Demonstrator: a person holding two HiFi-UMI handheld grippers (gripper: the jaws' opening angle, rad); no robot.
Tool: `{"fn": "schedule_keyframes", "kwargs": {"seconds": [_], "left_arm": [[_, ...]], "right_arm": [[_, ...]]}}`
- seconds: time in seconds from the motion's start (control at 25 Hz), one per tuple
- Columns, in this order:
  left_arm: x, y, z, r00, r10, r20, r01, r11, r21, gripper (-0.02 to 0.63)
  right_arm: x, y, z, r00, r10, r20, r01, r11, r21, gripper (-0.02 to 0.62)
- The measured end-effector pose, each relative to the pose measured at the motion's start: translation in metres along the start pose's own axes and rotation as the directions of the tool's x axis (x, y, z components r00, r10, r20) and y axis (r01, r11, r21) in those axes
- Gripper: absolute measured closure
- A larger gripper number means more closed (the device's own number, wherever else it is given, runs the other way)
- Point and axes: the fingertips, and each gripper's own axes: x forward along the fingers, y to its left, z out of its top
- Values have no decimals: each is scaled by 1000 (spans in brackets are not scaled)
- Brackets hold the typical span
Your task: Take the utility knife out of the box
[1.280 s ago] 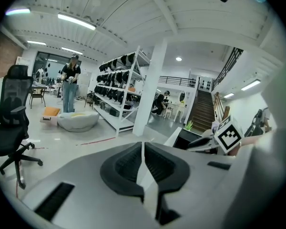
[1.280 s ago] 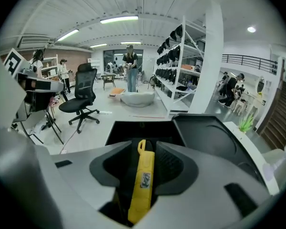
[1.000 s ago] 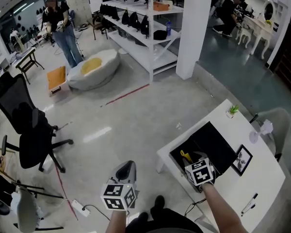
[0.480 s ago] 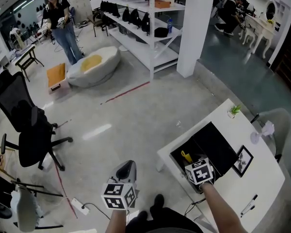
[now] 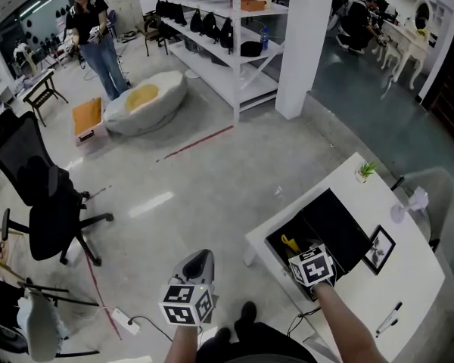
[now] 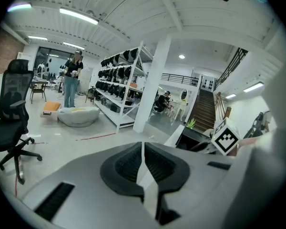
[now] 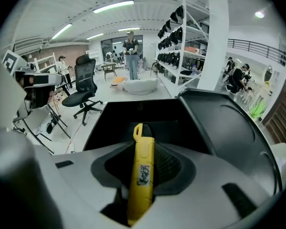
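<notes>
The right hand-held gripper [image 7: 146,157] reaches into the open black box [image 5: 329,219] on the white table [image 5: 410,280], its jaws closing around the yellow utility knife [image 7: 143,144], a gap showing at one side. The left hand-held gripper [image 6: 142,160] hangs over the floor at left, jaws together and empty.

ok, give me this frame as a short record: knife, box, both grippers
utility knife: yellow, lying lengthwise between the right gripper's jaws
box: black, lid open, on the white table
right gripper: jaws closing, knife between them, pointing down into the box
left gripper: jaws together, empty, over the floor beside the table
task stage: knife not yet clear of the box
</notes>
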Motion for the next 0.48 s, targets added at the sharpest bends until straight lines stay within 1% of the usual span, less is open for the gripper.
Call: {"fn": "schedule_keyframes", "kwargs": {"seconds": [0.32,0.48], "left_arm": [[-4,-1,4,1000,-1,6,1,1000,3,583],[-6,-1,4,1000,-8,7,8,1000,6,583]], "right_arm": [[-5,0,-1,1000,-11,19,12,1000,-28,469],[-15,2,3,998,-17,56,18,1000,-25,469]]}}
